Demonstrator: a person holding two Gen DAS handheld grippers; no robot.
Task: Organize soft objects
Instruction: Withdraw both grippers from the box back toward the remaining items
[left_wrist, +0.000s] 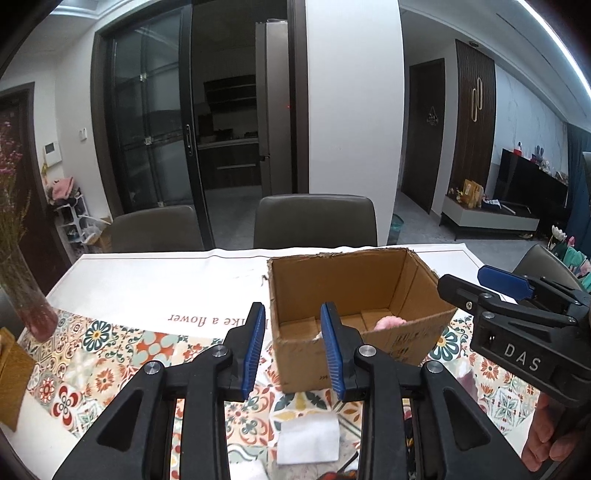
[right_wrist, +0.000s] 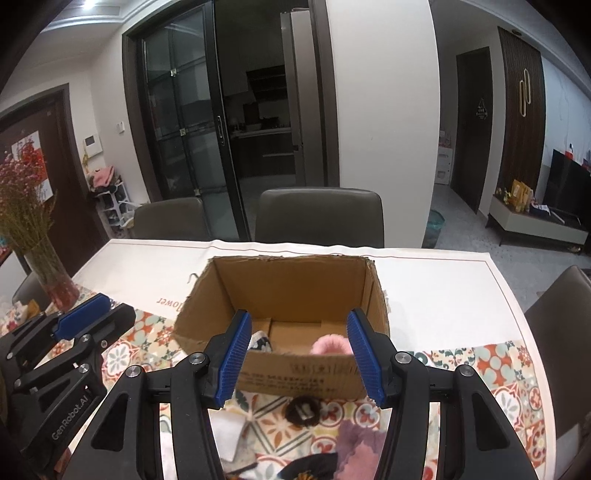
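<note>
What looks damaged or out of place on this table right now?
The cardboard box has no top flaps, and its rim is torn and ragged, worst at the far corners. A pink fluffy thing already sits inside, but a white cloth, a dark hair tie and a purple cloth lie loose in front of the box.

both grippers are up in the air side by side, angled downward, the left gripper with its blue pads parted a bit and nothing between them, the right gripper spread wider and also empty, with fingers wrapped round its handle.
</note>
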